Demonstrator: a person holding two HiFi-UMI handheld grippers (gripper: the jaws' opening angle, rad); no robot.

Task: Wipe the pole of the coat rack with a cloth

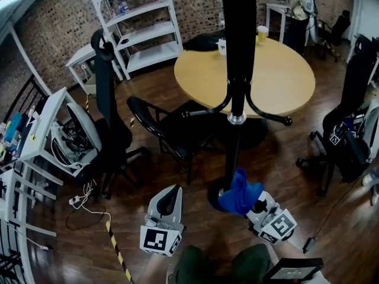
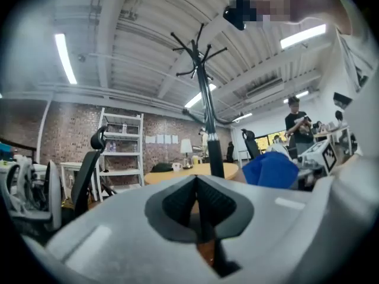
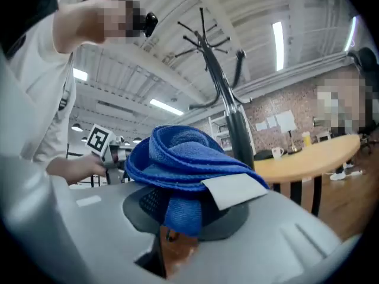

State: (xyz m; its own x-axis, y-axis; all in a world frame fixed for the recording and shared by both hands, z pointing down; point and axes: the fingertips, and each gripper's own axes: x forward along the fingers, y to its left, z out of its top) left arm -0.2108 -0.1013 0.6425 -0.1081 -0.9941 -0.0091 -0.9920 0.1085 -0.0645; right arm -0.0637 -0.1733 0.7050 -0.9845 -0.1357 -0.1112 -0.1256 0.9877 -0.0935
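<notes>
The coat rack's black pole (image 1: pixel 238 64) rises in the middle of the head view, and its dark round base (image 1: pixel 217 195) rests on the wood floor. My right gripper (image 1: pixel 256 205) is shut on a bunched blue cloth (image 1: pixel 238 194), which sits low beside the base, just right of the pole's foot. In the right gripper view the cloth (image 3: pixel 177 158) fills the jaws, with the pole (image 3: pixel 234 123) behind it. My left gripper (image 1: pixel 169 197) hangs shut and empty, left of the base. In the left gripper view the pole (image 2: pixel 210 129) stands straight ahead and the cloth (image 2: pixel 269 169) is at right.
A round wooden table (image 1: pixel 284 81) with a cup (image 1: pixel 262 34) stands behind the pole. A black chair (image 1: pixel 172 129) is at its near left. Left are an office chair (image 1: pixel 109 111), white cart (image 1: pixel 53 135), floor cables (image 1: pixel 83 203) and striped tape (image 1: pixel 115 247). More office chairs (image 1: pixel 349 141) stand right.
</notes>
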